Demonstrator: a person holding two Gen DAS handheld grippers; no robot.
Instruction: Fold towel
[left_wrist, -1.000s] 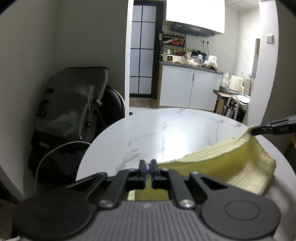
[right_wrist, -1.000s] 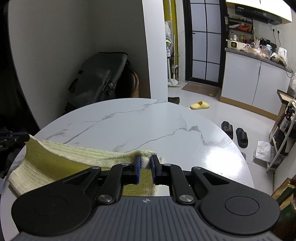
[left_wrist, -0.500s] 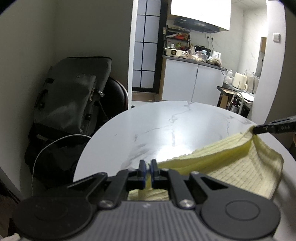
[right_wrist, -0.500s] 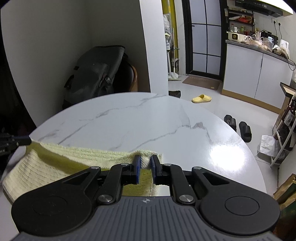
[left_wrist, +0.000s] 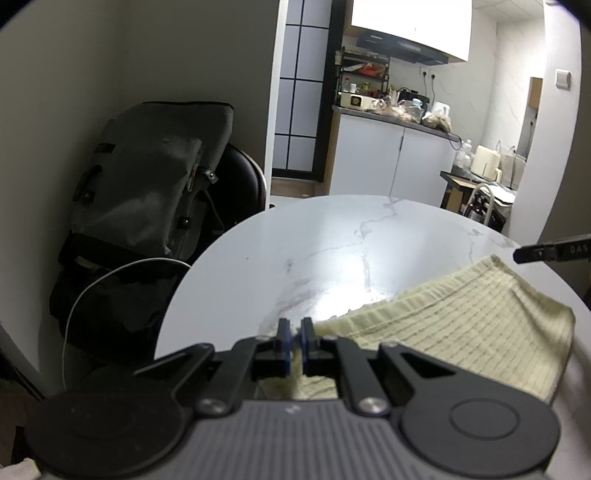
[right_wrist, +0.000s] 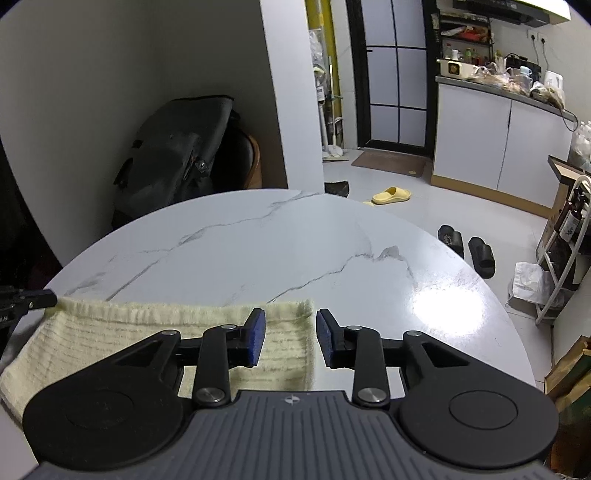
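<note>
A pale yellow ribbed towel lies folded on the near part of a round white marble table. My left gripper is shut on the towel's left corner, just above the table. In the right wrist view the towel lies flat with its right corner between the jaws. My right gripper is open, its blue pads on each side of that corner and apart from it. The right gripper's fingertip shows at the right edge of the left wrist view, off the towel.
A dark backpack hangs on a chair left of the table, with a white cable below. White kitchen cabinets, slippers on the floor and a rack stand beyond the table's right side.
My right gripper has opened and let go of the towel corner, which now lies flat on the table. The towel's raised edge has dropped. My left gripper stays shut on its corner.
</note>
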